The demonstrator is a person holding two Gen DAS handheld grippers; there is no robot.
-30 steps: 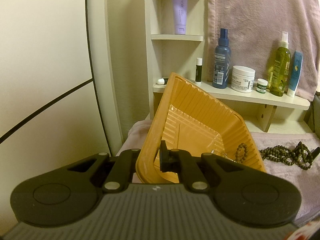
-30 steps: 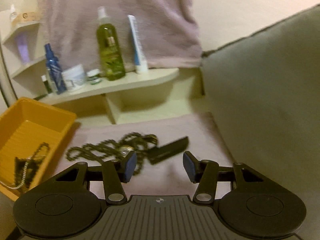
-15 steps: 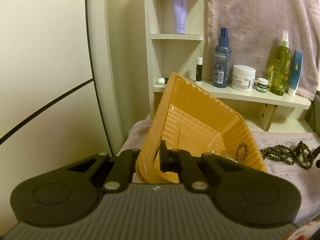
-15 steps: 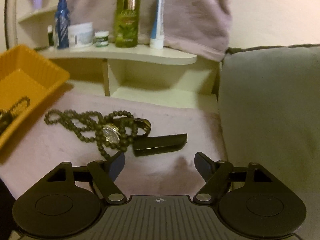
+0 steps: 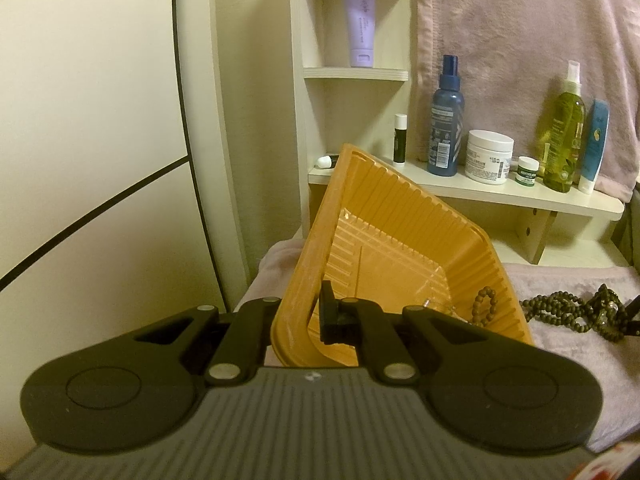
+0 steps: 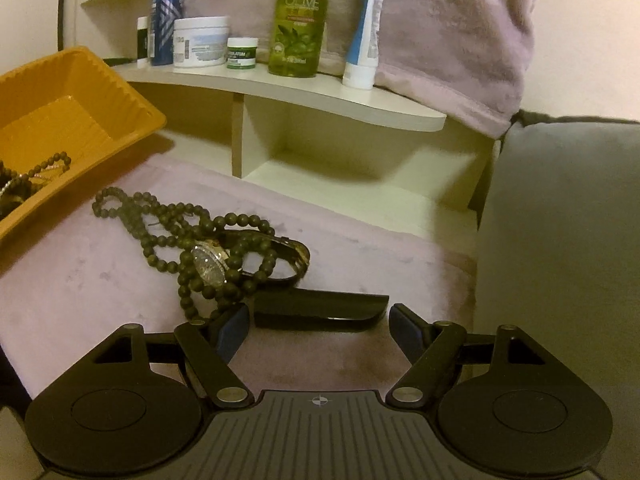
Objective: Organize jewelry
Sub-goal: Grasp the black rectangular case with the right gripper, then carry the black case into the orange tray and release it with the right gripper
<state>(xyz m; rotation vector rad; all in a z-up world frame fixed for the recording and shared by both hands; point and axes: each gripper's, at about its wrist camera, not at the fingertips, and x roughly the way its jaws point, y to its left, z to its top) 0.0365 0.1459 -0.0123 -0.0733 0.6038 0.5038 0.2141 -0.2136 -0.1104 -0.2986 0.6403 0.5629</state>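
Note:
My left gripper [image 5: 306, 312] is shut on the near rim of an orange ribbed tray [image 5: 384, 240], which it holds tilted. A beaded bracelet [image 5: 484, 306] and a thin chain lie in the tray's low corner. In the right wrist view, a long dark bead necklace [image 6: 168, 224] lies tangled with a wristwatch [image 6: 208, 266] on a pink towel [image 6: 100, 280]. A black flat strap piece [image 6: 320, 308] lies just in front. My right gripper [image 6: 320, 326] is open and empty, low over the towel, its fingers either side of that black piece. The tray [image 6: 60, 96] is to its left.
A cream shelf [image 6: 300, 92] behind the towel holds a green olive bottle [image 6: 298, 20], a blue tube [image 6: 366, 28], a white jar [image 6: 200, 42], a small green jar and a blue spray bottle [image 5: 444, 116]. A grey cushion [image 6: 560, 240] stands at the right. A pale wall panel [image 5: 88, 120] is at the left.
My right gripper has moved down and forward toward the necklace and watch, and its jaws have opened wider. My left gripper and the tilted tray have stayed still.

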